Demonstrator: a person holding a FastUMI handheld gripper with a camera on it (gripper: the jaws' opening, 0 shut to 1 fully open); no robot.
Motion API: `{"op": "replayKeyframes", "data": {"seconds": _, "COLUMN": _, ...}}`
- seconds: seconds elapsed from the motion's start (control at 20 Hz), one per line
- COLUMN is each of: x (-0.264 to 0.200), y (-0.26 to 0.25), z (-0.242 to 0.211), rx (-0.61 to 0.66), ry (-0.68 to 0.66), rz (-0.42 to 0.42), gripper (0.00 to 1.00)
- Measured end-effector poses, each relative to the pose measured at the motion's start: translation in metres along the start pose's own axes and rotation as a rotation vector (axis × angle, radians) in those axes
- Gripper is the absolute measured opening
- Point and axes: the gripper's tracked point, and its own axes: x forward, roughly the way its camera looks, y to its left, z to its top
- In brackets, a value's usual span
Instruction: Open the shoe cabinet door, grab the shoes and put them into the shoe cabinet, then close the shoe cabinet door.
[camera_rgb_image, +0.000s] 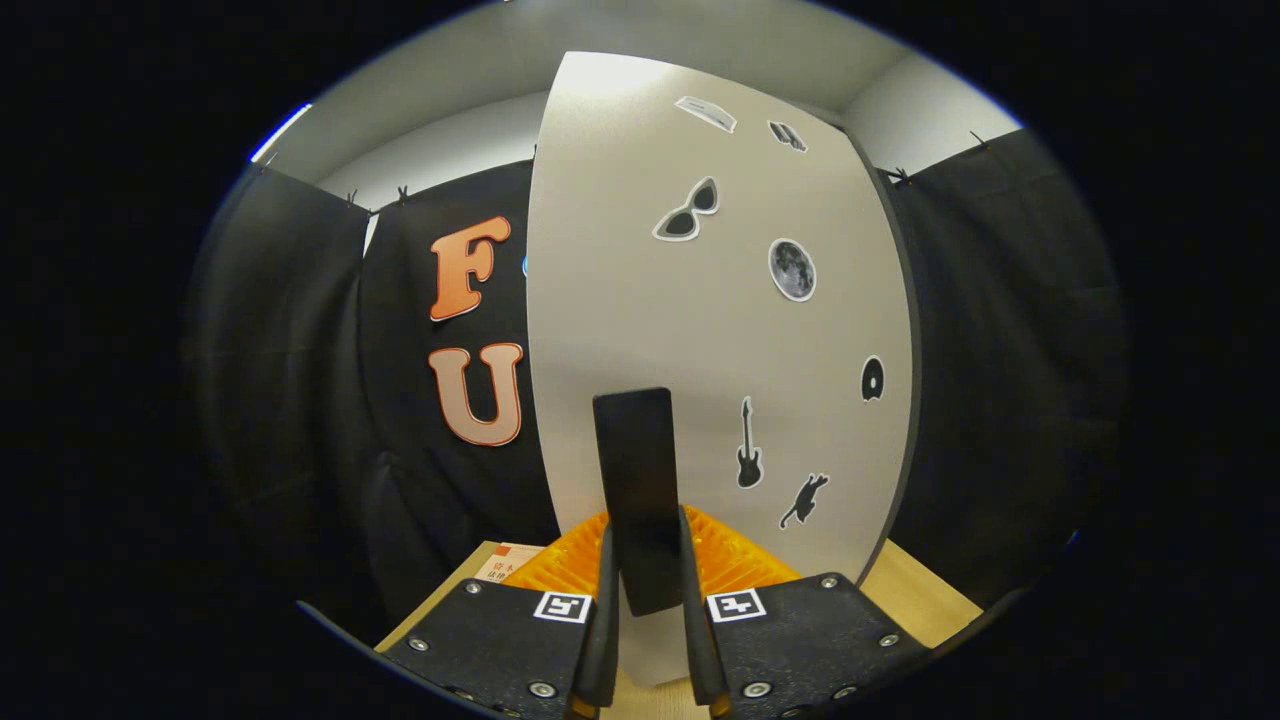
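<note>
The shoe cabinet door (700, 330) is a pale grey panel with several stickers, standing upright just ahead of me and swung at an angle. A dark, flat upright handle (638, 470) sticks out from its lower part. My gripper (646, 575) is shut on this handle, with both fingers pressed against its lower sides. The cabinet's inside and the shoes are hidden behind the door.
A light wooden surface (915, 600) lies below the door on both sides. A paper with red print (508, 562) rests on it left of the fingers. Black cloth walls (1010, 380) close the booth all round.
</note>
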Motion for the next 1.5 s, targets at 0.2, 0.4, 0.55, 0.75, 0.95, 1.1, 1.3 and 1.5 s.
{"op": "replayKeyframes", "data": {"seconds": 0.2, "x": -0.016, "y": -0.016, "z": -0.001, "rx": 0.018, "ry": 0.001, "rz": -0.008, "gripper": 0.28}}
{"op": "replayKeyframes", "data": {"seconds": 0.4, "x": -0.032, "y": -0.032, "z": -0.002, "rx": 0.025, "ry": 0.007, "rz": -0.019, "gripper": 0.28}}
{"op": "replayKeyframes", "data": {"seconds": 0.55, "x": -0.042, "y": -0.044, "z": -0.003, "rx": 0.05, "ry": 0.003, "rz": -0.035, "gripper": 0.28}}
{"op": "replayKeyframes", "data": {"seconds": 0.75, "x": -0.047, "y": -0.056, "z": -0.003, "rx": 0.037, "ry": 0.005, "rz": -0.062, "gripper": 0.27}}
{"op": "replayKeyframes", "data": {"seconds": 0.95, "x": -0.058, "y": -0.074, "z": -0.003, "rx": 0.044, "ry": 0.009, "rz": -0.094, "gripper": 0.27}}
{"op": "replayKeyframes", "data": {"seconds": 1.1, "x": -0.062, "y": -0.086, "z": -0.002, "rx": 0.056, "ry": 0.005, "rz": -0.128, "gripper": 0.27}}
{"op": "replayKeyframes", "data": {"seconds": 1.3, "x": -0.066, "y": -0.098, "z": -0.003, "rx": 0.088, "ry": 0.002, "rz": -0.153, "gripper": 0.27}}
{"op": "replayKeyframes", "data": {"seconds": 1.5, "x": -0.07, "y": -0.115, "z": -0.002, "rx": 0.059, "ry": 0.003, "rz": -0.195, "gripper": 0.27}}
